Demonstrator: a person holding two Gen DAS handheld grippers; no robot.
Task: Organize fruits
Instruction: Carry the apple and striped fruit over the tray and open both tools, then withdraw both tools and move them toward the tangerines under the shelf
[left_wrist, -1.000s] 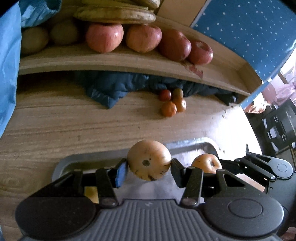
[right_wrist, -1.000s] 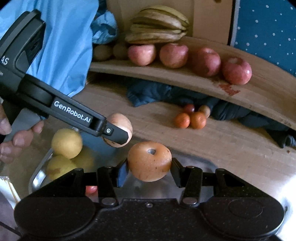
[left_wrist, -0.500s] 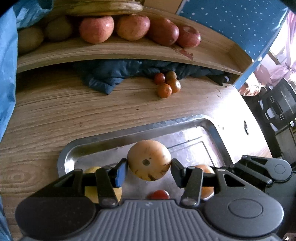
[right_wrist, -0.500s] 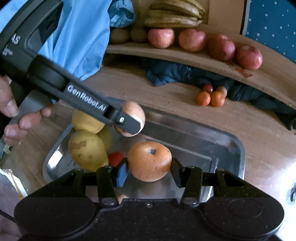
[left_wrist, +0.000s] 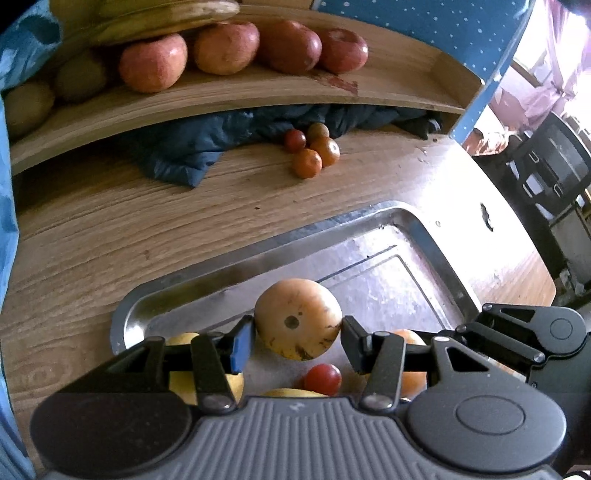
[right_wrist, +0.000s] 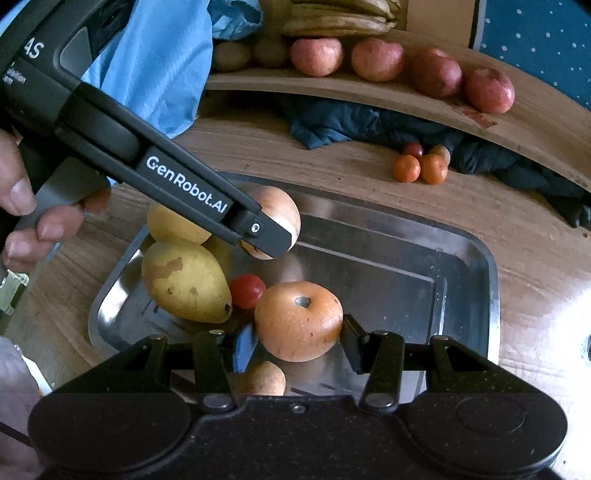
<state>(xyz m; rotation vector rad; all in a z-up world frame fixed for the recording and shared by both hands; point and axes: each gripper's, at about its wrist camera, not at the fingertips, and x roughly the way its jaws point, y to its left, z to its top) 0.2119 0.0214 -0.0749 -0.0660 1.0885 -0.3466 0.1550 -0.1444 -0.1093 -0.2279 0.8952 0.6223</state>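
My left gripper (left_wrist: 297, 339) is shut on a pale yellow-orange round fruit (left_wrist: 297, 318), held above the metal tray (left_wrist: 424, 236). It also shows in the right wrist view (right_wrist: 273, 221), with the fruit (right_wrist: 280, 206) between its fingers. My right gripper (right_wrist: 297, 341) is shut on an orange round fruit (right_wrist: 298, 320), also above the tray (right_wrist: 491, 266). In the tray lie yellow pears (right_wrist: 184, 280), a small red tomato (right_wrist: 246, 290) and another round fruit (right_wrist: 264, 378).
A wooden shelf (right_wrist: 406, 99) at the back holds red apples (right_wrist: 376, 59), kiwis (right_wrist: 231, 55) and bananas (right_wrist: 340, 18). Several small orange and red fruits (right_wrist: 421, 166) lie on the table by a dark blue cloth (right_wrist: 351, 122). Blue fabric (right_wrist: 159, 66) hangs at left.
Both grippers, each still holding its fruit, have pulled back and risen, so more of the tray and the fruit in it shows below them.
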